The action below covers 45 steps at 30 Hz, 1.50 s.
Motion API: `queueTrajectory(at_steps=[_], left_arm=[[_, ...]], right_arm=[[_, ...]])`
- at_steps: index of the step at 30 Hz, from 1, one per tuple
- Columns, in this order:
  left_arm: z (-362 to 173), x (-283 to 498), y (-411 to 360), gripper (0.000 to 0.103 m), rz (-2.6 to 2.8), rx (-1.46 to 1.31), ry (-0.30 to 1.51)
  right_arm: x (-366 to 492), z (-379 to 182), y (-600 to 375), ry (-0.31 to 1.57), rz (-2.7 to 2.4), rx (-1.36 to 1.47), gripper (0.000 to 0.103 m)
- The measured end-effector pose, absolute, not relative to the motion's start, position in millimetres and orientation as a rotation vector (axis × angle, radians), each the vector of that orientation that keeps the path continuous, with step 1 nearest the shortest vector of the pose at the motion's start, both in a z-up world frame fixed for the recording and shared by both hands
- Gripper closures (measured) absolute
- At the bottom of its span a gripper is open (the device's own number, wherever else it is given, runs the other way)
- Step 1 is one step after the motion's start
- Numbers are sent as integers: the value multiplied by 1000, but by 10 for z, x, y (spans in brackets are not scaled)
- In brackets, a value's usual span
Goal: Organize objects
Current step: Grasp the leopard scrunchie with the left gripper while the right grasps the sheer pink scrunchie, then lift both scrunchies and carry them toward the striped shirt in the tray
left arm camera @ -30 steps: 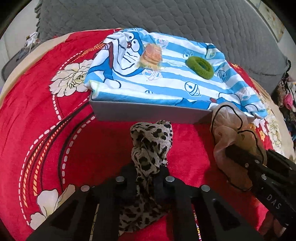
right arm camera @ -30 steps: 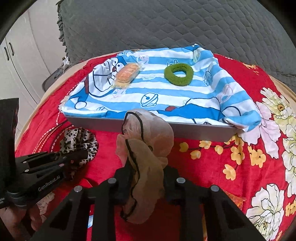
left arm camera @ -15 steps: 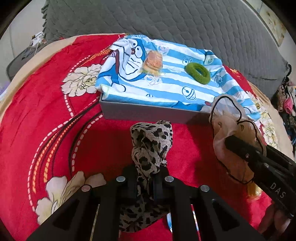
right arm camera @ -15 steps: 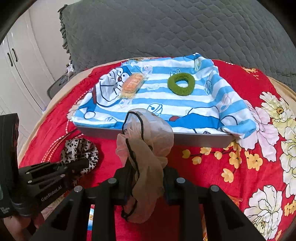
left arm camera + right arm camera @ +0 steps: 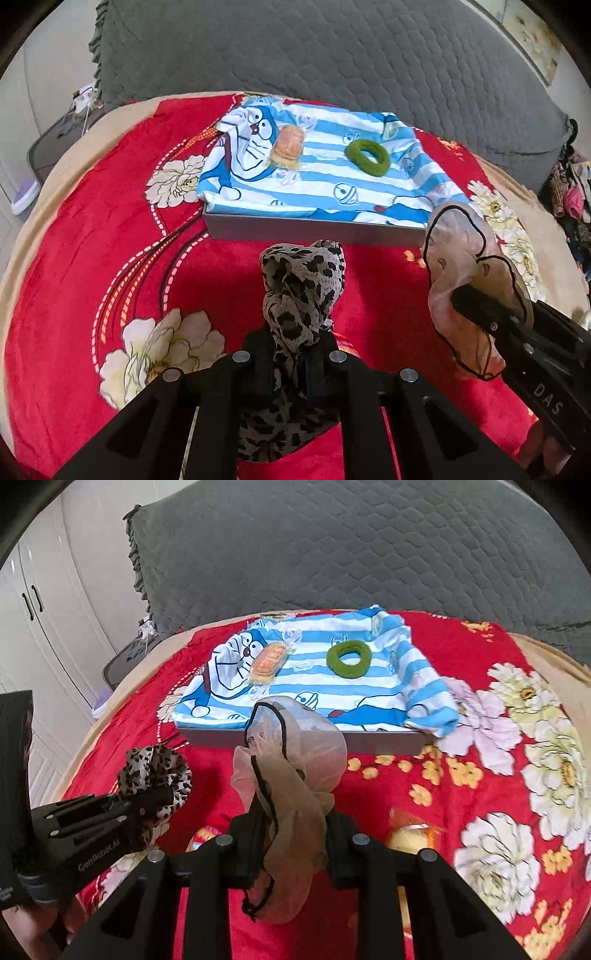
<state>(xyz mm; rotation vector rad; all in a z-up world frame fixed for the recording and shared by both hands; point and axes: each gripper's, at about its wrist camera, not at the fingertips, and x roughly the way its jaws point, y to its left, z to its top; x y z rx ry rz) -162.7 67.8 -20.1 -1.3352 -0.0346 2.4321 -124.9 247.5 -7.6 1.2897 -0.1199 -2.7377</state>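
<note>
My left gripper (image 5: 291,354) is shut on a leopard-print scrunchie (image 5: 301,288) and holds it above the red blanket, in front of the grey box (image 5: 314,230). It also shows in the right wrist view (image 5: 155,775). My right gripper (image 5: 291,823) is shut on a beige sheer scrunchie with black trim (image 5: 291,753), to the right of the left one; it shows in the left wrist view too (image 5: 465,273). The box is covered by a blue striped cartoon cloth (image 5: 325,181) bearing a wrapped orange snack (image 5: 288,146) and a green hair tie (image 5: 367,157).
A red floral blanket (image 5: 110,258) covers the bed. A grey quilted headboard (image 5: 332,554) rises behind the box. A wrapped yellow snack (image 5: 410,836) lies on the blanket by my right gripper. White cupboards (image 5: 44,627) stand at the left, clothes (image 5: 569,184) at the right.
Both grippers have risen and drawn back from the box with their scrunchies still held. The box now looks smaller and farther away.
</note>
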Motion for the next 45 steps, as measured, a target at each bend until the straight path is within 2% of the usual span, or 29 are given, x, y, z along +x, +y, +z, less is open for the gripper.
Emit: queueTrajectory(at_steps=[23, 45], left_arm=[[524, -809, 535, 92, 2515, -1191, -26], [865, -756, 667, 92, 2549, -1069, -52]], right_arm=[[-389, 587, 2377, -20, -2800, 1038, 76], [-318, 991, 2525, -51, -2863, 814, 76]])
